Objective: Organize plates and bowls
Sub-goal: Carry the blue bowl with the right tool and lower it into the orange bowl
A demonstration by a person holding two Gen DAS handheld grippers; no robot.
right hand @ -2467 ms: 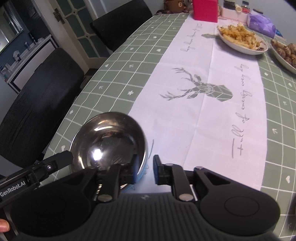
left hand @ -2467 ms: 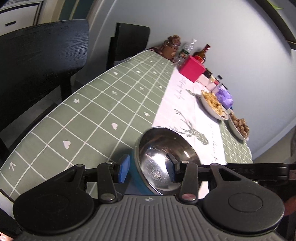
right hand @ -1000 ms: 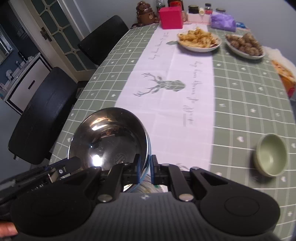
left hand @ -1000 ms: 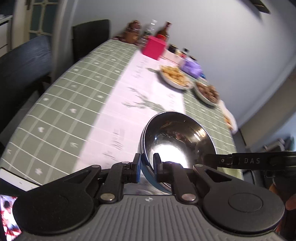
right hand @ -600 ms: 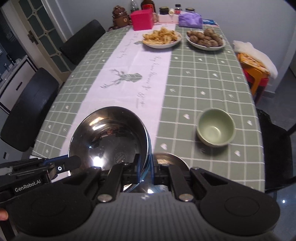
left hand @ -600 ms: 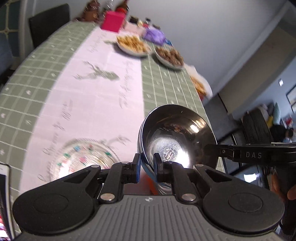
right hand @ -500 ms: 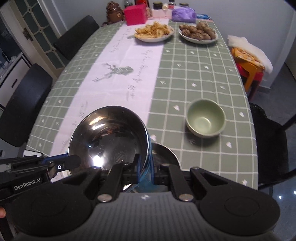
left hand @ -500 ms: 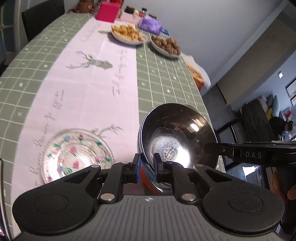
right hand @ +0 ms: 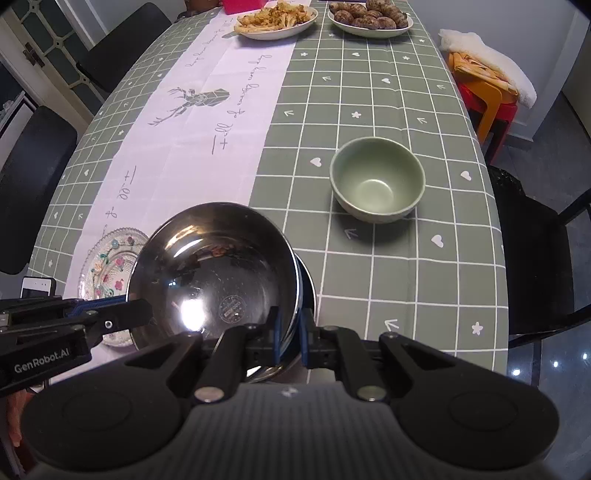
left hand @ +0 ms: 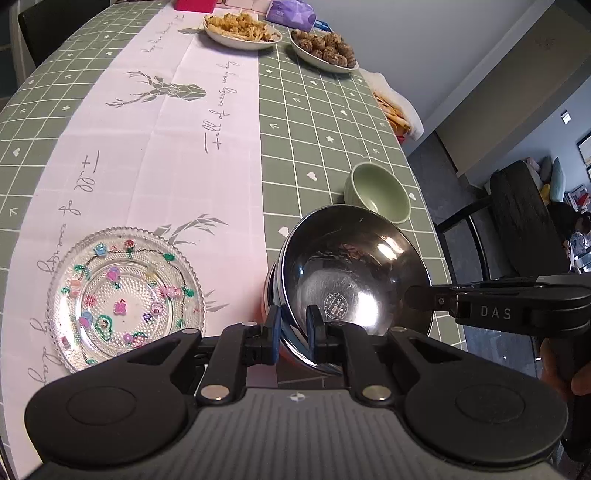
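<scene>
Both grippers, left gripper (left hand: 291,332) and right gripper (right hand: 289,340), angle steeply downward, clamped on opposite rims of the steel bowl (right hand: 214,269).

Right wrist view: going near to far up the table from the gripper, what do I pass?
right gripper → steel bowl clamped by its rim → green bowl → plate of fries and plate of brown round food at the far end.
</scene>
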